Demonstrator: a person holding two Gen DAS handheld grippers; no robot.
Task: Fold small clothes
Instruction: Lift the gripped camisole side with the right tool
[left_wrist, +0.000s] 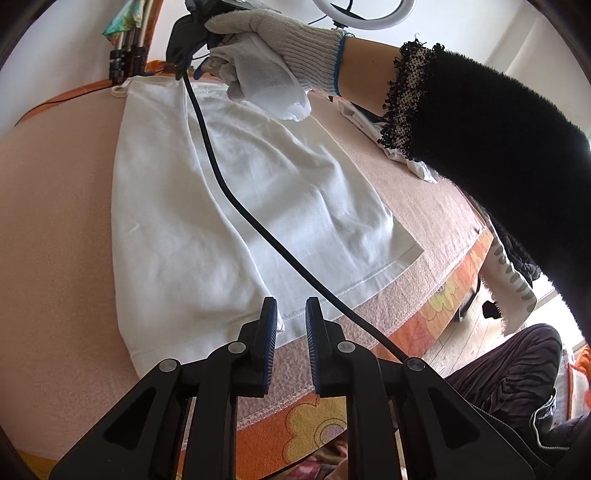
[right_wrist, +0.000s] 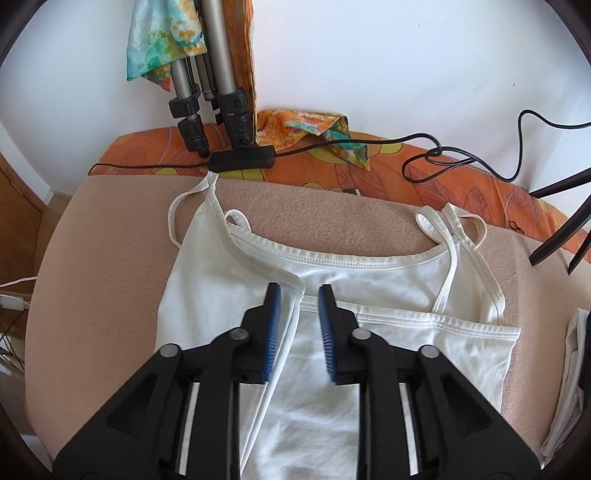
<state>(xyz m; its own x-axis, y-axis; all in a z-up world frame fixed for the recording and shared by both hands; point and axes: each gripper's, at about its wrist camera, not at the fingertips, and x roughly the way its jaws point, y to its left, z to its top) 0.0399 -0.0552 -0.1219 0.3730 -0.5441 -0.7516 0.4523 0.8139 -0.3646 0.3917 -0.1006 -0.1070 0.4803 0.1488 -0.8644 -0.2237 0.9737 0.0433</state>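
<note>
A white strappy top (left_wrist: 229, 206) lies on a beige blanket (left_wrist: 55, 221), its left side folded over the body. My left gripper (left_wrist: 291, 314) is open just above the hem at the near edge, holding nothing. In the right wrist view the top (right_wrist: 369, 280) shows its neckline and thin straps toward the far edge. My right gripper (right_wrist: 299, 295) is open over the upper part, with the folded edge of the fabric between its fingers (right_wrist: 274, 325), not pinched. In the left wrist view the gloved hand (left_wrist: 280, 44) holds the right gripper at the far end.
A black cable (left_wrist: 236, 199) runs across the top in the left wrist view. Tripod legs (right_wrist: 218, 92), a black inline switch (right_wrist: 242, 157) and looped cable (right_wrist: 439, 155) lie at the far edge. More white cloth (left_wrist: 399, 147) lies at the right. The orange patterned edge (left_wrist: 436, 295) marks the near drop-off.
</note>
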